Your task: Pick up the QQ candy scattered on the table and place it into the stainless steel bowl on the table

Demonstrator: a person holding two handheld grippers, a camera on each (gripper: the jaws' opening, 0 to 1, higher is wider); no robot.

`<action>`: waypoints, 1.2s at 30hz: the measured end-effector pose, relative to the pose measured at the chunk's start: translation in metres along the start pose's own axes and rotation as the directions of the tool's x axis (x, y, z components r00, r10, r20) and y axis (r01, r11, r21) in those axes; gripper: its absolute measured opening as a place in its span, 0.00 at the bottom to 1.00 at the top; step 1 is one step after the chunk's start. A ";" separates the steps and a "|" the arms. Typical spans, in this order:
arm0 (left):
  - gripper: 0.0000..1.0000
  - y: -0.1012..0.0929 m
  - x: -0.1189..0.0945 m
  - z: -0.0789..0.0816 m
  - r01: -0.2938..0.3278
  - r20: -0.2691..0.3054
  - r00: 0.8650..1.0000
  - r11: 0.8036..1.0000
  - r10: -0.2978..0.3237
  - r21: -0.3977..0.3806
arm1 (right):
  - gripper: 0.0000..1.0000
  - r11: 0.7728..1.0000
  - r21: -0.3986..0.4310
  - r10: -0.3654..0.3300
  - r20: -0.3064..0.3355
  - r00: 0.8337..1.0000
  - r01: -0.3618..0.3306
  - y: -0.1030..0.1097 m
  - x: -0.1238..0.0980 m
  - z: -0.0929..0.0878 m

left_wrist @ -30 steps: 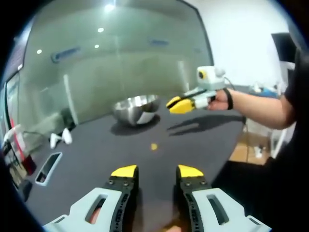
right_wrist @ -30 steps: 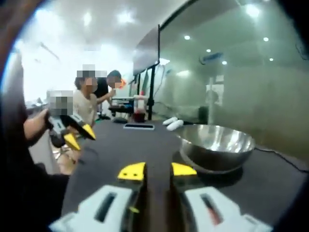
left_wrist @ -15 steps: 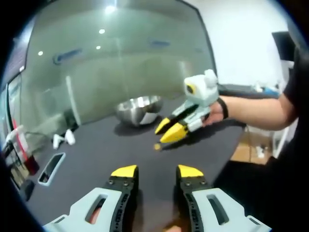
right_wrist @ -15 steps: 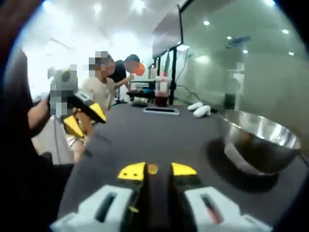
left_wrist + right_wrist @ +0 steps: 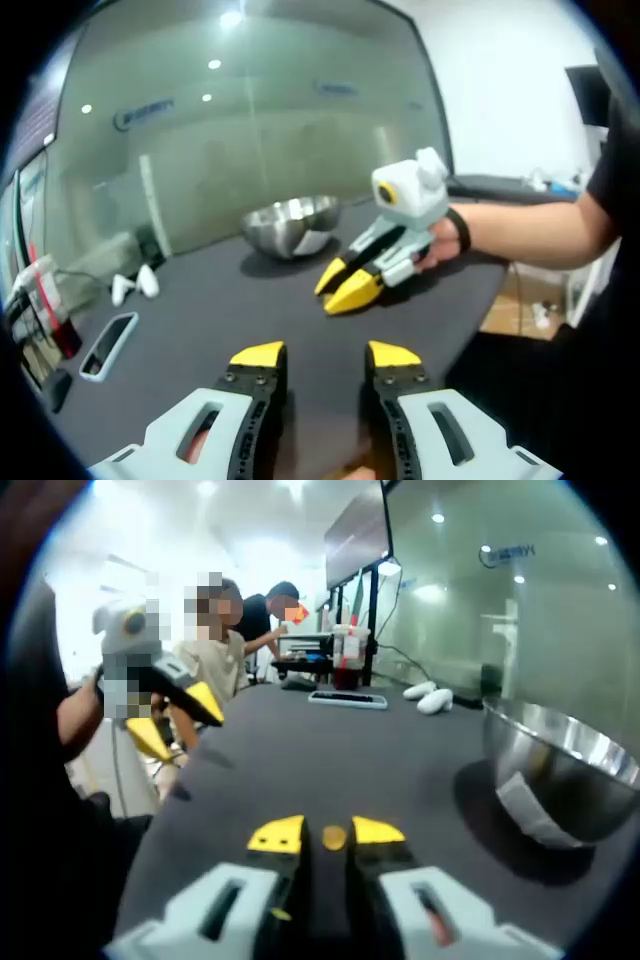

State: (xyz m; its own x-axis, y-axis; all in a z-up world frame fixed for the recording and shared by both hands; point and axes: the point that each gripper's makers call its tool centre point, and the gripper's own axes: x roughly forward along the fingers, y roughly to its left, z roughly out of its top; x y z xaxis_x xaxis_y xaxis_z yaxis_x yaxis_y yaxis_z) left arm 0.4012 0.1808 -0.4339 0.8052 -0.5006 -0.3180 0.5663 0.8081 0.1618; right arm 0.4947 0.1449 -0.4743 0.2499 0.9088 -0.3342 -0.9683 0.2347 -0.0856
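Yellow-tipped right tool (image 5: 326, 832) is straddling the candy (image 5: 334, 836), jaws slightly apart; squeezing gently should secure it. Left tool (image 5: 325, 353) is hovering apart.

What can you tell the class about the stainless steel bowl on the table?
The stainless steel bowl is round, wide and shiny, mirroring the room on its curved outer wall. It stands upright, open side up, on the dark table and casts a dark shadow around its base. What it holds cannot be seen. Nothing touches it; the right gripper is beside it, apart.
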 end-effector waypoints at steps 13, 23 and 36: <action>0.33 0.000 -0.001 -0.001 0.001 -0.003 1.000 1.000 -0.001 0.000 | 0.09 1.000 0.023 -0.006 -0.012 1.000 0.006 -0.002 0.001 -0.004; 0.33 0.000 -0.001 -0.001 0.002 -0.003 1.000 1.000 -0.002 -0.002 | 0.09 0.998 -0.005 -0.063 0.086 0.994 0.064 -0.014 -0.012 0.037; 0.33 0.009 -0.005 0.010 -0.033 0.043 0.999 0.999 0.033 0.004 | 0.09 0.915 0.182 -0.391 0.192 0.900 0.359 -0.118 -0.060 0.095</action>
State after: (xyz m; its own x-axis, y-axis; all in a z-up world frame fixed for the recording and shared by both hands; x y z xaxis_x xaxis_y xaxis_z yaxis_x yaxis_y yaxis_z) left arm 0.4040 0.1874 -0.4211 0.8301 -0.4868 -0.2719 0.5401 0.8231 0.1755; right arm 0.5937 0.0958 -0.3551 0.6040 0.7922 -0.0866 -0.7964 0.6042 -0.0274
